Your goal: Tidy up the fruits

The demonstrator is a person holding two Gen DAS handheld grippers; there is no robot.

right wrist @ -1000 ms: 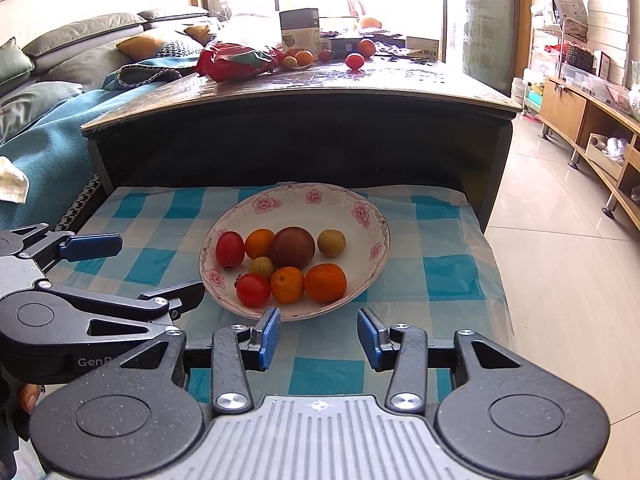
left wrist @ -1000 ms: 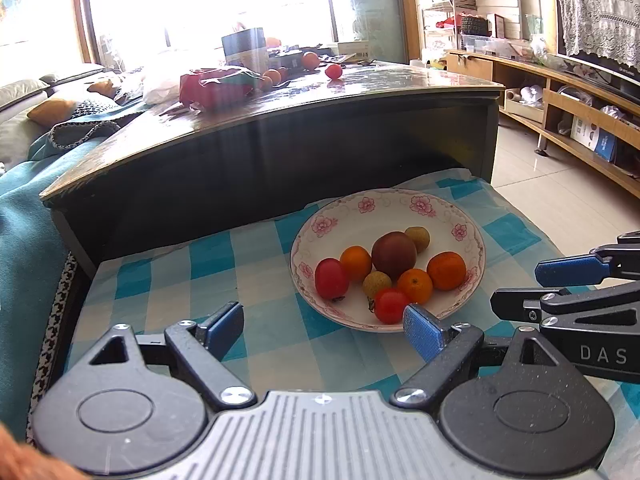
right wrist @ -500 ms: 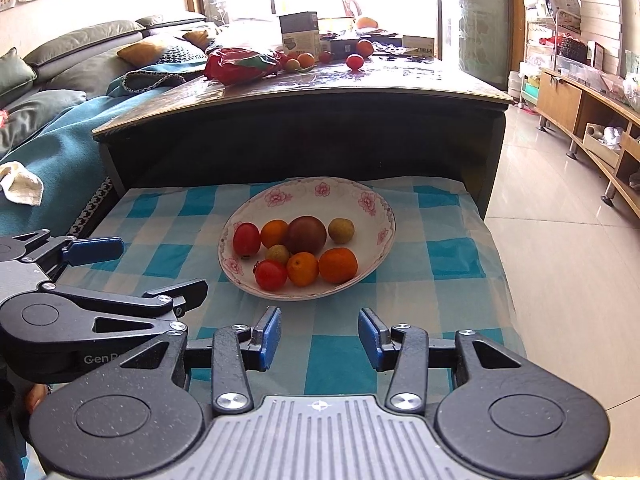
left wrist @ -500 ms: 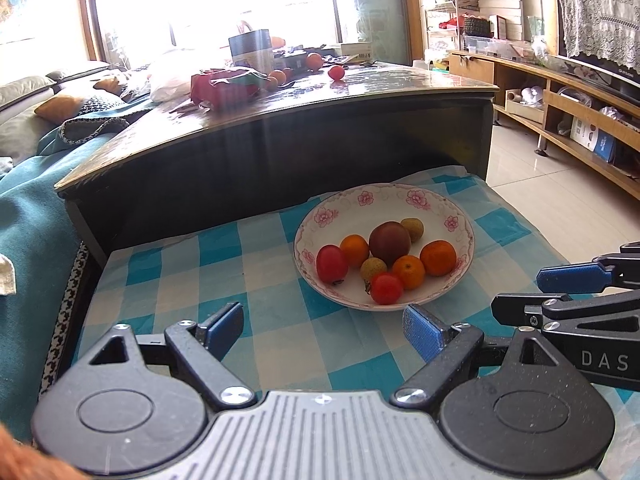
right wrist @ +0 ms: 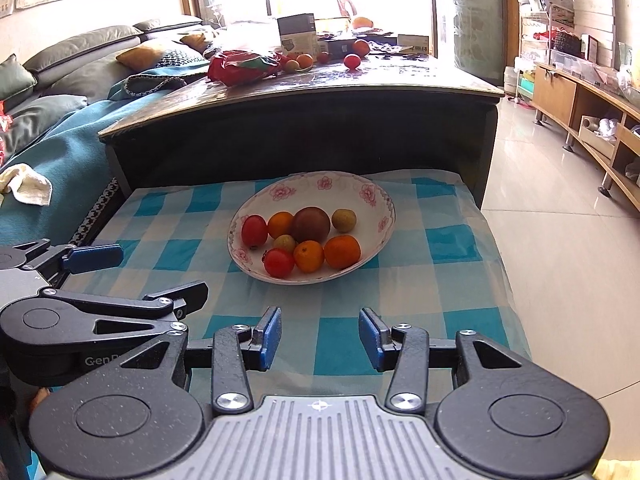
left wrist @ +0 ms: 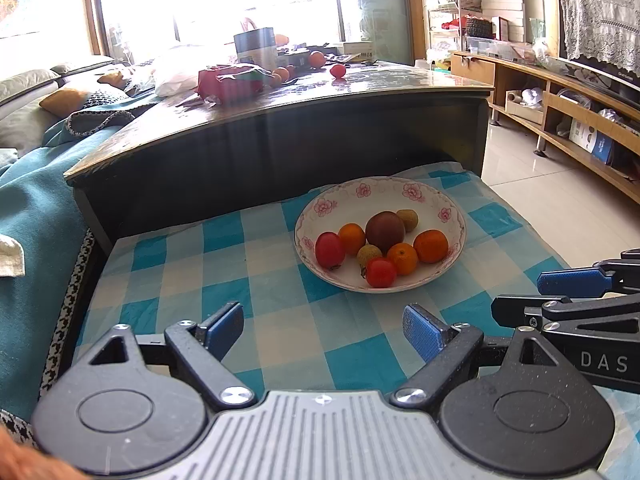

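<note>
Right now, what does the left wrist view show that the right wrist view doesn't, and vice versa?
Only the left wrist view: the lace-covered screen at far right, and the right gripper entering from the right edge.

Only the right wrist view: the grey sofa backrest, the full white cloth on the teal blanket, and the left gripper entering from the left edge.

Both: the floral plate of fruit on the checked cloth, the dark table behind it with a red bag, and both grippers open, holding nothing.

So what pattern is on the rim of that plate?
Pink flowers on white, around the plate rim; clearest in the right wrist view.
</note>
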